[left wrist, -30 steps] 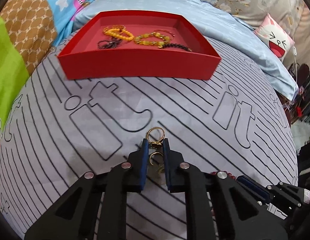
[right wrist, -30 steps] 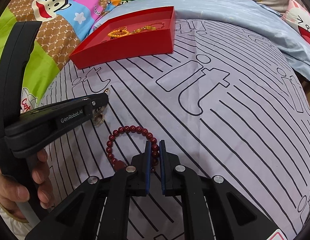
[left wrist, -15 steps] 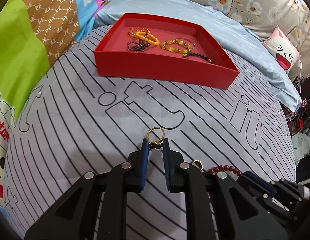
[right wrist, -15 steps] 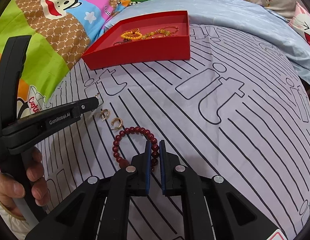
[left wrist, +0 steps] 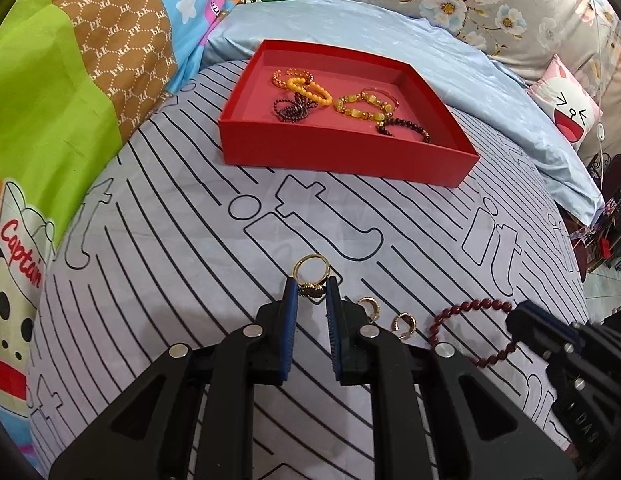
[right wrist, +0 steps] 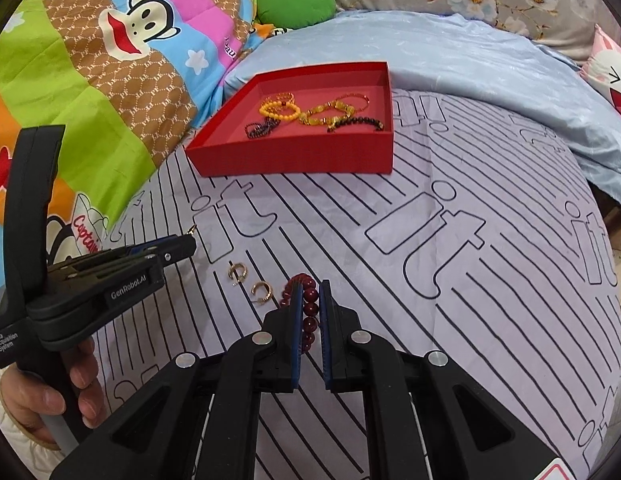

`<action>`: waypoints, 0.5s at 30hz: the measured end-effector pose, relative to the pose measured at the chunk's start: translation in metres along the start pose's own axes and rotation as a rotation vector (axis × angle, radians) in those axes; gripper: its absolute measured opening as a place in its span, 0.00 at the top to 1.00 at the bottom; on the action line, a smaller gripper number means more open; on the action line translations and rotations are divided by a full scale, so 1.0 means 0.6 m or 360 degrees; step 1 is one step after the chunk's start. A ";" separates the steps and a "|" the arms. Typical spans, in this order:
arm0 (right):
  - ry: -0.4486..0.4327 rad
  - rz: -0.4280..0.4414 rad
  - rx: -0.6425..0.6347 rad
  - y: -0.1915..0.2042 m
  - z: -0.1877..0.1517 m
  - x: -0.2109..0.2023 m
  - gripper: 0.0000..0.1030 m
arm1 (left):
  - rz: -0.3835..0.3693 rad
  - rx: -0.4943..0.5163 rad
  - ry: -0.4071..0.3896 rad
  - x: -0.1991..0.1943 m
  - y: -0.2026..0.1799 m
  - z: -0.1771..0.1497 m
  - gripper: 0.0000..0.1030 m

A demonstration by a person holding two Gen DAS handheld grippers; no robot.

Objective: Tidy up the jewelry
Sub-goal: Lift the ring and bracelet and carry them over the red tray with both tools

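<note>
Striped bedsheet point(left wrist: 158, 240) on the bed: my left claw point(left wrist: 310, 292) pinches a gold ring point(left wrist: 310, 270) at its tips, while my right claw point(right wrist: 310, 300) is clamped on a dark red bead bracelet point(right wrist: 308, 308). Two gold earrings point(right wrist: 250, 282) lie between the claws; the red tray point(right wrist: 294, 158) of bracelets sits well beyond them.

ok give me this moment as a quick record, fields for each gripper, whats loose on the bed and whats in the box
left gripper: shut on a gold ring
right gripper: shut on a dark red bead bracelet
loose on bedsheet: two gold hoop earrings, lying side by side between the grippers
red box: open, on the bed beyond both grippers
in box: orange bead bracelet, yellow stone bracelet, dark bead pieces
</note>
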State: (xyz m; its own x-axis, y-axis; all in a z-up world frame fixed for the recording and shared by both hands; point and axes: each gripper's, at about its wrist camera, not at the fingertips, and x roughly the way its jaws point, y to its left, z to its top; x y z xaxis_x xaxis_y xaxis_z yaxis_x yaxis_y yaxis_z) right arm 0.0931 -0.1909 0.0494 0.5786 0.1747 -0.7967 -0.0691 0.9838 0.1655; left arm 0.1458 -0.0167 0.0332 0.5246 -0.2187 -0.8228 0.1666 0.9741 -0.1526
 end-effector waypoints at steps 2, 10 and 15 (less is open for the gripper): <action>-0.0019 -0.0002 -0.0002 0.002 0.008 -0.005 0.93 | 0.0001 0.0003 -0.0004 -0.004 0.003 0.002 0.87; -0.0091 -0.0014 -0.0035 0.013 0.051 -0.016 0.93 | 0.0020 0.0022 -0.0037 -0.021 0.010 0.019 0.86; -0.0143 0.0009 -0.0034 0.017 0.093 -0.016 0.93 | 0.0022 0.0020 -0.0073 -0.028 0.018 0.048 0.86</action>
State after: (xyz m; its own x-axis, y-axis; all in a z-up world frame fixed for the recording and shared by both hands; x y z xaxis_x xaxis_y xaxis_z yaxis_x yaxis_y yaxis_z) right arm 0.1321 -0.1847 0.0912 0.6486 0.1770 -0.7403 -0.0895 0.9836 0.1568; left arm 0.1628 -0.0044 0.0610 0.5644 -0.2079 -0.7989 0.1696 0.9763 -0.1342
